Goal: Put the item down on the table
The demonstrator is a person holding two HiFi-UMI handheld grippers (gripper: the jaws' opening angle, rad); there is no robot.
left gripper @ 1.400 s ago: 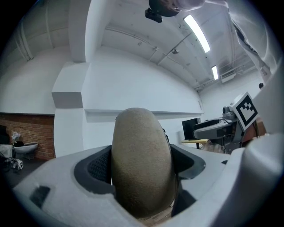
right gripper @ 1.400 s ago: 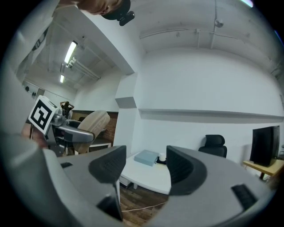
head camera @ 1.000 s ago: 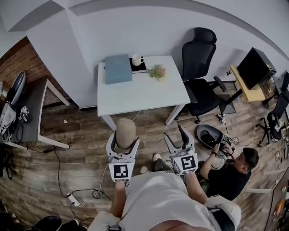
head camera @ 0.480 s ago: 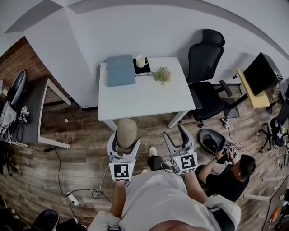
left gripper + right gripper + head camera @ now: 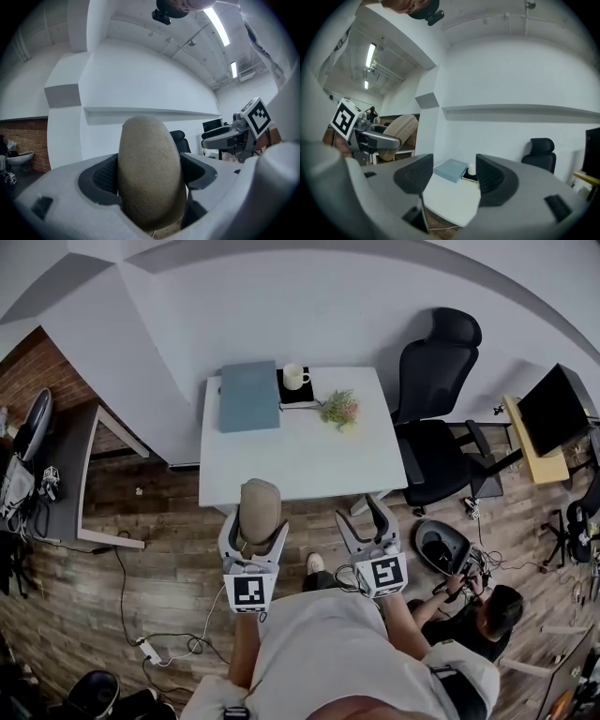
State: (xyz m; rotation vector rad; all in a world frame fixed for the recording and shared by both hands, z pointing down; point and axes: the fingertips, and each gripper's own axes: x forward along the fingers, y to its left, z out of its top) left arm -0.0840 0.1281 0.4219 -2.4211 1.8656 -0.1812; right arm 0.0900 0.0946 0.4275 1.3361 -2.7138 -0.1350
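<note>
Left tool (image 5: 255,531) is clamped on the tan oval item (image 5: 150,168), pads pressing its two flat sides. The item stands upright, long end clear of the jaws, so the base can go down first. Right tool (image 5: 449,176) has its jaws apart with nothing between them and is held level beside the left, likely just staying out of the way.

The item is in the air at the near edge of the white desk (image 5: 300,451), not down yet. Blue-grey folder (image 5: 249,395), mug (image 5: 295,377) and plant (image 5: 339,410) crowd the far side. The near half is bare and probably the drop zone.
</note>
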